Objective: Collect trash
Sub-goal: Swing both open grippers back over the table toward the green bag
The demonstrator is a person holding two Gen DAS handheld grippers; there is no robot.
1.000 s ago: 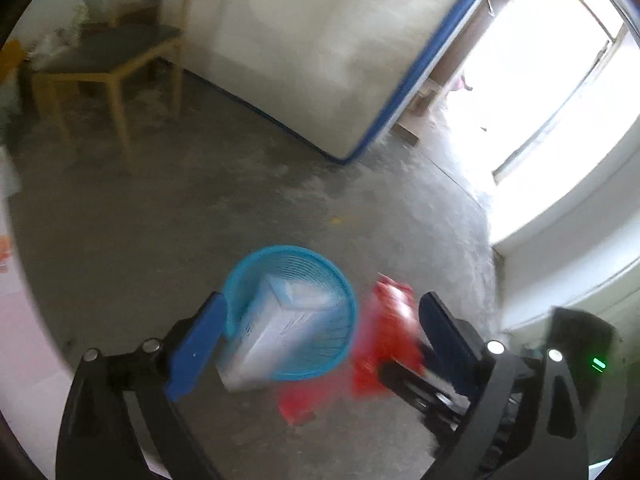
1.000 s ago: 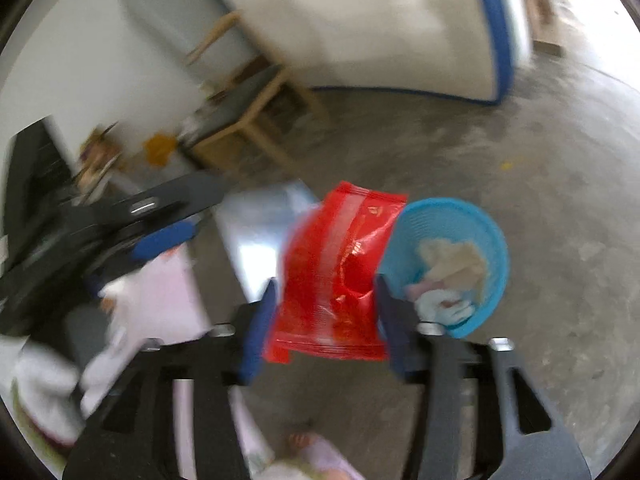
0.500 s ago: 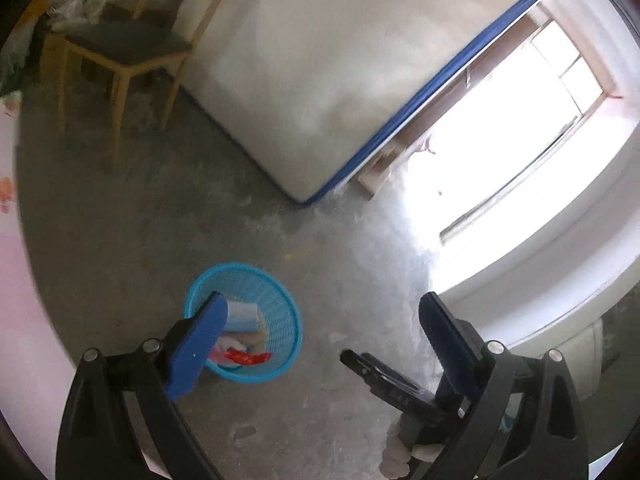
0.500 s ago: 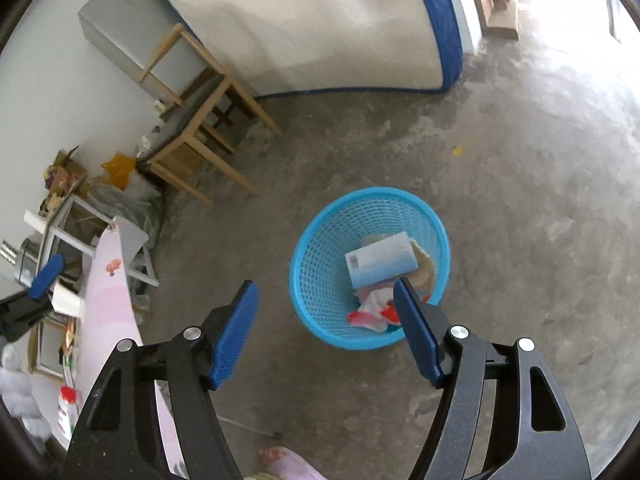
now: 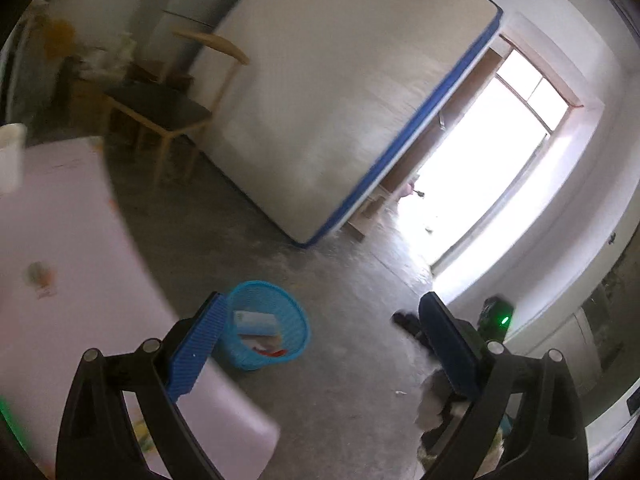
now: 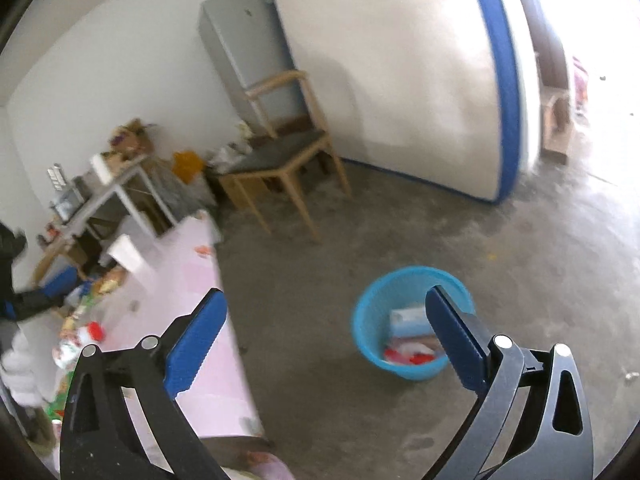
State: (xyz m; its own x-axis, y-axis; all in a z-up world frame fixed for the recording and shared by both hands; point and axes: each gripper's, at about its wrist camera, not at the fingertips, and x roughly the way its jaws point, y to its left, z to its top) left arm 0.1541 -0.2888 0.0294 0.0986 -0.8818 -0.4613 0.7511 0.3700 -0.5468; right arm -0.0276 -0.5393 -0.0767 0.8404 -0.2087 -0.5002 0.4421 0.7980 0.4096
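From the left wrist camera, the left gripper (image 5: 320, 344) hangs spread wide with nothing between its blue pads, above a pink table (image 5: 60, 248); the blue basket (image 5: 294, 344) stands on the concrete floor beyond, holding a white box (image 5: 256, 319) and red scraps. From the right wrist camera, the right gripper (image 6: 326, 340), its jaws having just been opening, is released and empty, the basket (image 6: 368, 332) on the floor below it, near a wooden chair (image 6: 288, 160) and a propped mattress (image 6: 400, 80).
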